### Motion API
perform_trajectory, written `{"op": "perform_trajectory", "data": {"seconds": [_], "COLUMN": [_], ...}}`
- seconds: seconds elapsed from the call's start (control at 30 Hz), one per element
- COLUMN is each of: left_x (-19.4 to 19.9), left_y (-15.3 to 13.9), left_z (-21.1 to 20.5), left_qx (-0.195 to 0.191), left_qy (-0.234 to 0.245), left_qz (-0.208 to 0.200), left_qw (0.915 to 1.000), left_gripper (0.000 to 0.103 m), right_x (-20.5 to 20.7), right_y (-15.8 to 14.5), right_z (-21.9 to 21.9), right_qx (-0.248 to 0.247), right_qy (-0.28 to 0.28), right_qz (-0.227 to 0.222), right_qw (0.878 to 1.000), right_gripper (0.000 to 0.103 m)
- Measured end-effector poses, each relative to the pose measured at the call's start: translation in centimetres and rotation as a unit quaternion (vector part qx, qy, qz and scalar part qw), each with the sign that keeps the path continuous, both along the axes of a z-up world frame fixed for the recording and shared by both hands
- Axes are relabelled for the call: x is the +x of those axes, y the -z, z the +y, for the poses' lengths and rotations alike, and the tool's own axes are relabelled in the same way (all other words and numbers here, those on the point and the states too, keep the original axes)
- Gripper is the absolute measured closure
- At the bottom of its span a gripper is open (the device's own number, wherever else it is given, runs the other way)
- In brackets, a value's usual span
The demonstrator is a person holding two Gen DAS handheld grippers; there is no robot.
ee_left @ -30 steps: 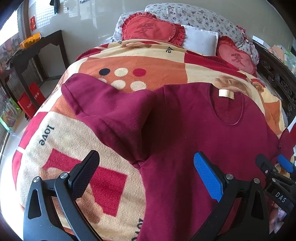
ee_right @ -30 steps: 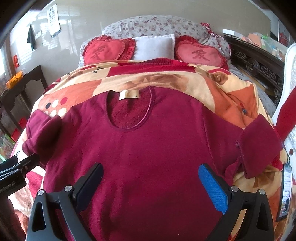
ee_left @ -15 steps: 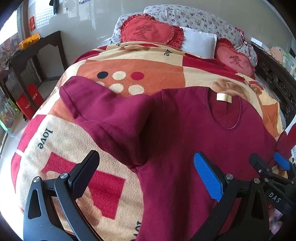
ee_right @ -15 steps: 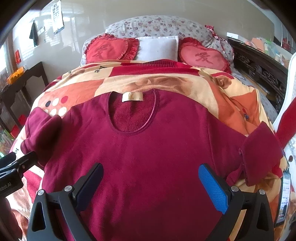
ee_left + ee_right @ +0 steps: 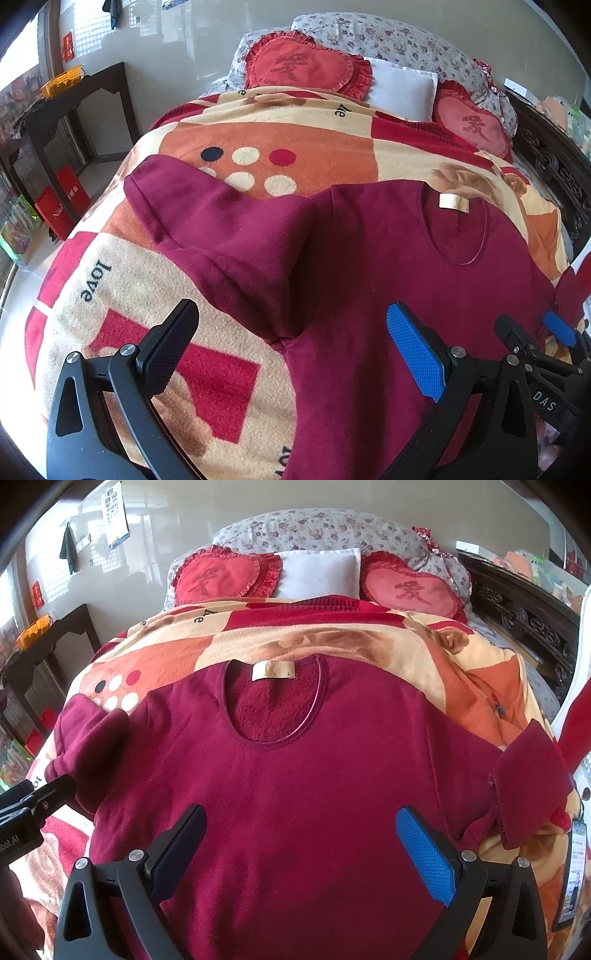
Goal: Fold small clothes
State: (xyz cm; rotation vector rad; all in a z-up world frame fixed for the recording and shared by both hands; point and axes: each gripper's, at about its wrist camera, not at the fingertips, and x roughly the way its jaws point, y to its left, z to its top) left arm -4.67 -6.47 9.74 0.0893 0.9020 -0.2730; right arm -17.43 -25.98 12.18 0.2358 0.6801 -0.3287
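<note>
Left wrist view: my left gripper [image 5: 291, 350] hangs wide open and empty above the maroon sweater [image 5: 388, 295], which lies flat on the patterned blanket [image 5: 110, 288] near the bed's foot edge. Its left sleeve [image 5: 221, 229] slants toward the blanket's left edge.

Right wrist view: my right gripper [image 5: 301, 849] is spread wide, holding nothing, over the sweater's chest [image 5: 314, 775]. Neck label [image 5: 274, 671] faces the pillows [image 5: 319, 572]; right sleeve [image 5: 528, 775] is folded back at the blanket's right edge.

Both grippers hover side by side, fingers spread wide and holding nothing: the left gripper [image 5: 291, 347] (black finger left, blue-padded finger right) and the right gripper [image 5: 301, 843], each visible at the edge of the other's view.
</note>
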Motion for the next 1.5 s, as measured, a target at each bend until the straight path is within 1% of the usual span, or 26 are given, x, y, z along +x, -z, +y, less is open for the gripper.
{"op": "perform_trajectory", "data": {"seconds": [0.13, 0.4, 0.77, 0.97, 1.13, 1.3, 1.4, 1.43, 1.5], "left_x": [0.3, 0.6, 2.2, 3.6, 6.8, 11.7, 14.3, 15.3, 16.8], "left_y": [-0.1, -0.2, -0.5, -1.0, -1.0, 1.2, 2.7, 3.3, 4.2], "left_z": [0.4, 1.0, 2.7, 4.4, 7.8, 11.6, 13.0, 13.5, 14.1], "left_qx": [-0.007, -0.005, -0.001, 0.001, -0.010, -0.018, -0.029, -0.041, -0.060], "left_qy": [-0.005, -0.011, -0.032, -0.046, -0.079, -0.128, -0.148, -0.155, -0.166], "left_qz": [0.001, 0.000, -0.003, -0.006, 0.003, 0.028, 0.046, 0.057, 0.065], "left_qw": [1.0000, 0.9999, 0.9995, 0.9989, 0.9968, 0.9913, 0.9874, 0.9855, 0.9821], "left_gripper": [0.001, 0.001, 0.001, 0.001, 0.001, 0.001, 0.007, 0.008, 0.013], "right_x": [0.1, 0.5, 1.2, 1.8, 2.1, 2.5, 2.9, 3.0, 3.3], "right_y": [-0.1, -0.1, 0.0, 0.1, 0.2, 0.5, 0.7, 0.8, 1.1], "right_z": [0.2, 0.7, 1.3, 1.7, 1.9, 2.3, 2.7, 2.8, 3.0], "right_qx": [0.000, 0.001, -0.001, -0.004, 0.000, 0.008, 0.006, 0.005, 0.004], "right_qy": [-0.003, -0.011, -0.020, -0.029, -0.036, -0.049, -0.058, -0.061, -0.064], "right_qz": [-0.002, 0.001, 0.005, 0.008, 0.012, 0.018, 0.022, 0.024, 0.028], "right_qw": [1.000, 1.000, 1.000, 1.000, 0.999, 0.999, 0.998, 0.998, 0.998], "right_gripper": [0.001, 0.001, 0.001, 0.001, 0.001, 0.001, 0.001, 0.001, 0.001]}}
